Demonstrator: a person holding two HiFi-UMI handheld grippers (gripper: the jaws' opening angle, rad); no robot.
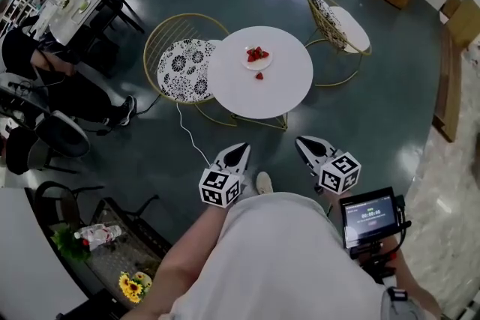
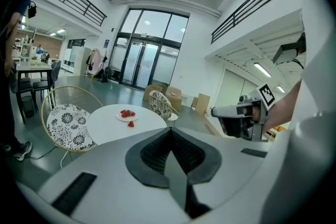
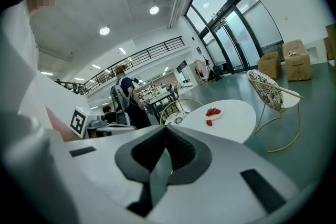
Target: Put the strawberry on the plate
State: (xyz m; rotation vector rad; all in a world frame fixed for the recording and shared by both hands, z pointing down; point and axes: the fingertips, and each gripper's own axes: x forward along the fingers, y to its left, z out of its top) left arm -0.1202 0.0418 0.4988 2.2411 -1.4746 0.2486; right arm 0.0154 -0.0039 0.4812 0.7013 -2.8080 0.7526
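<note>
The left gripper (image 1: 238, 152) and the right gripper (image 1: 304, 146) are both shut tight and hold nothing. One red strawberry (image 1: 259, 76) lies on the round white table (image 1: 289, 79), just at 6 o'clock from the plate (image 1: 257, 65), which has more strawberries (image 1: 257, 54) on it. Both grippers are side by side at 6 o'clock from the table, well away from it.

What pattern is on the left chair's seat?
Black floral print on white; the seat shows best in the head view.
</note>
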